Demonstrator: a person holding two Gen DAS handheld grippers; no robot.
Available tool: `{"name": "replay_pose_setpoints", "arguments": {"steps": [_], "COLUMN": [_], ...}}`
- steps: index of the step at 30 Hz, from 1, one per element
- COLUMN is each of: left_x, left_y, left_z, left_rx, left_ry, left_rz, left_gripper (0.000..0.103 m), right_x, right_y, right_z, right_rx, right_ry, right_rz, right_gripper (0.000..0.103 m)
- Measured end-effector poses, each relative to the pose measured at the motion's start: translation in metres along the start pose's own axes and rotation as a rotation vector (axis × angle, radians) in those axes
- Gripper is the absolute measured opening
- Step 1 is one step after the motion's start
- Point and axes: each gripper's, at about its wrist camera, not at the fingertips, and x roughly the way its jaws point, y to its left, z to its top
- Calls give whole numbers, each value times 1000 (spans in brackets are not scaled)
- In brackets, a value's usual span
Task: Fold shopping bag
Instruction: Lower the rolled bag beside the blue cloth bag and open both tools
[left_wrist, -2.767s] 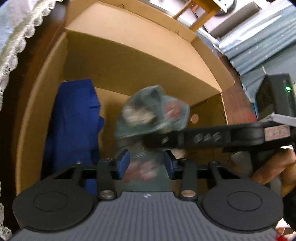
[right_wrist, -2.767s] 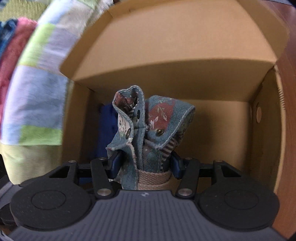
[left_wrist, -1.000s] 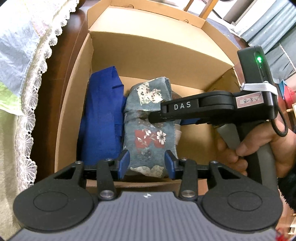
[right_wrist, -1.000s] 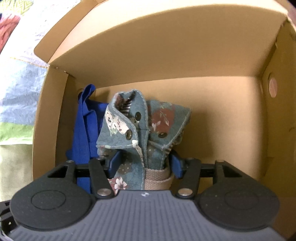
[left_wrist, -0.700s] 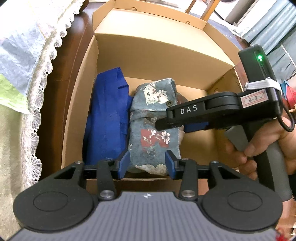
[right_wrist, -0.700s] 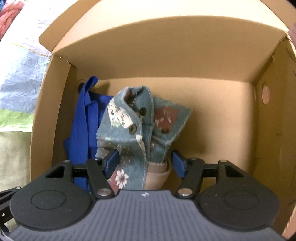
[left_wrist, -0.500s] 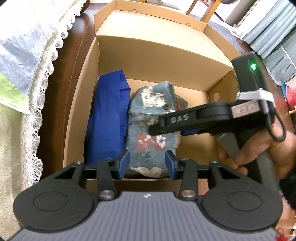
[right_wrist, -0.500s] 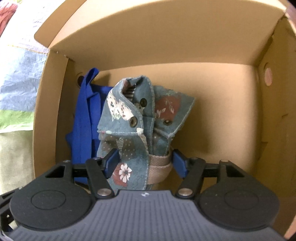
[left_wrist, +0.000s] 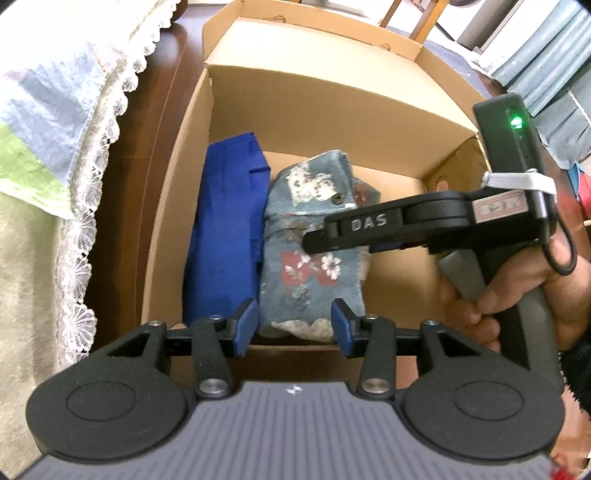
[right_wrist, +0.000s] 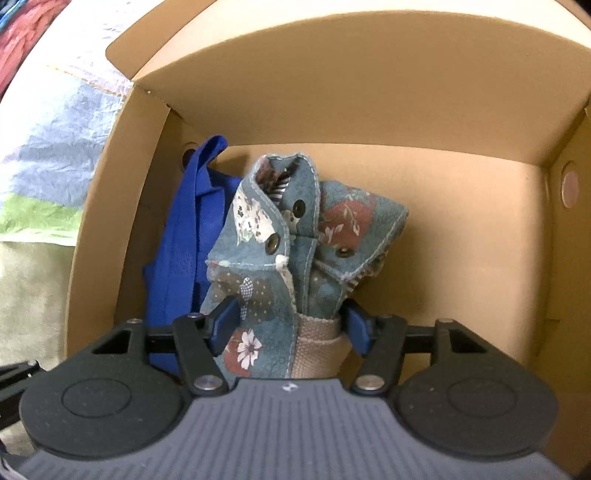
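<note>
Big open cardboard box (left_wrist: 173, 206) fills both views, its flaps folded outward, sitting on a dark wooden floor or surface beside a lace-edged patchwork cloth (left_wrist: 66, 110). Inside the box, against its left wall, stands a folded blue bag (left_wrist: 225, 236), one handle loop poking up toward a round hole in the cardboard. Right beside it and touching it is the folded floral shopping bag (left_wrist: 310, 266): blue-green fabric with red and white flowers, metal snap buttons showing, a beige webbing strap at its lower part in the right wrist view. It stands bundled upright on the box floor, roughly in the middle, with bare cardboard to its right.

The right hand-held gripper (right_wrist: 290, 326) reaches down into the box with the floral bundle between its blue pads; the jaws are parted and the pads sit at the fabric's flanks, and whether they actually press it cannot be told. From the left wrist view its black body, marked DAS, crosses over the bundle, held by a person's hand (left_wrist: 517, 291).

The left hand-held gripper (left_wrist: 294, 326) hovers at the near edge of the box, jaws apart, holding nothing, the bundle's lower end seen past the gap.
</note>
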Motion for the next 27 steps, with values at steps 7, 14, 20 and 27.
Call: {"name": "replay_pose_setpoints", "arguments": {"steps": [7,14,20,27], "left_x": [-5,-19,-33,-33], "left_y": [-2,-1,0,6], "left_z": [-7,-13,-19,-18], "left_rx": [17,19,15,2], "left_ry": [-1,-44,-84,-83], "left_rz": [20,33,56,57], "left_gripper": [52,53,53,53], "right_x": [-10,-17,-38,-28], "right_y": [-3,-5,13,55], "right_z": [-3,0,-10,-29], "right_rx": [4,0,-194,-642], "right_ry": [-5,-29,-122,-63], "right_rz": [0,7,-37,-36], "right_gripper": [62,64,42,10]}}
